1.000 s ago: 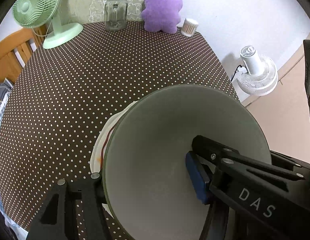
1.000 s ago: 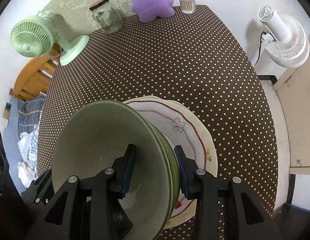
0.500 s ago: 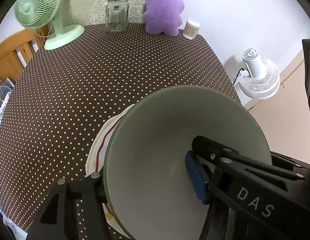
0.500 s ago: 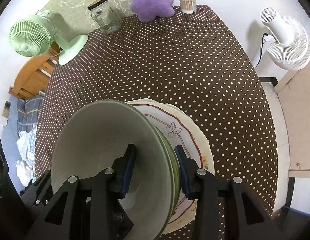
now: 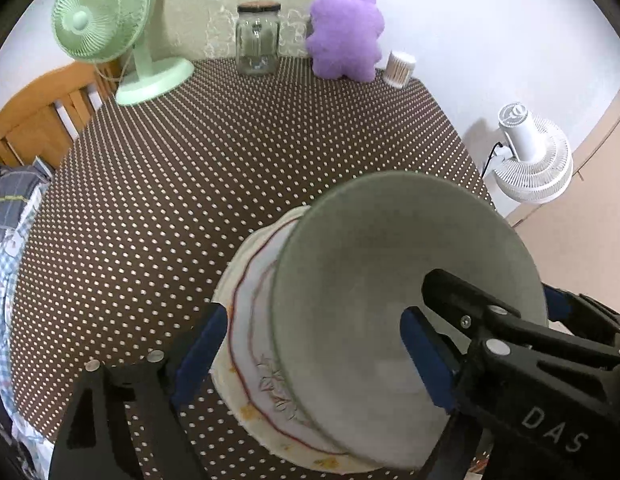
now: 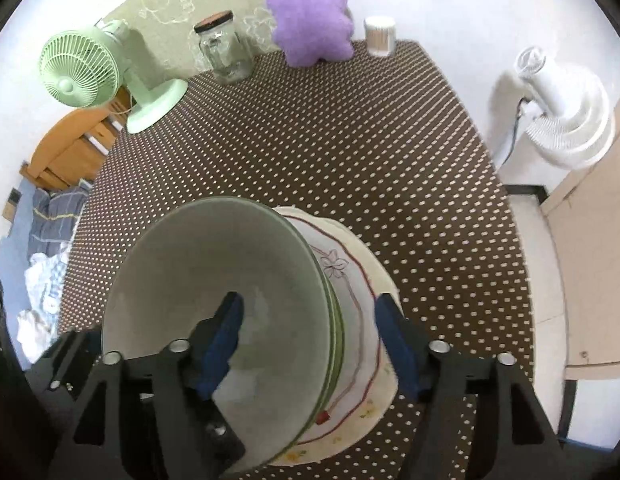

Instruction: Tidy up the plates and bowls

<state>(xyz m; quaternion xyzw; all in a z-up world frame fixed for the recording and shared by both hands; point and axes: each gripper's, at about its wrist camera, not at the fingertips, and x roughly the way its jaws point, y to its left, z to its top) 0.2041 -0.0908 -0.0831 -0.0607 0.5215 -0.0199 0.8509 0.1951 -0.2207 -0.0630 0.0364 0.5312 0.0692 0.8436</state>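
Observation:
A grey-green bowl sits nested on a stack of green-rimmed bowls, on white plates with a red line and flowers near the table's front edge. My left gripper is open, its fingers spread wide of the bowl's left rim, one finger inside. My right gripper is open too, one finger inside the bowl, the other outside over the plate.
On the brown dotted table a green fan, a glass jar, a purple plush and a cotton-swab pot stand at the back. A white fan stands on the floor at the right. A wooden chair is at the left.
Both grippers have opened and let go of the bowl's rim. The bowl has come down onto the stack on the plates.

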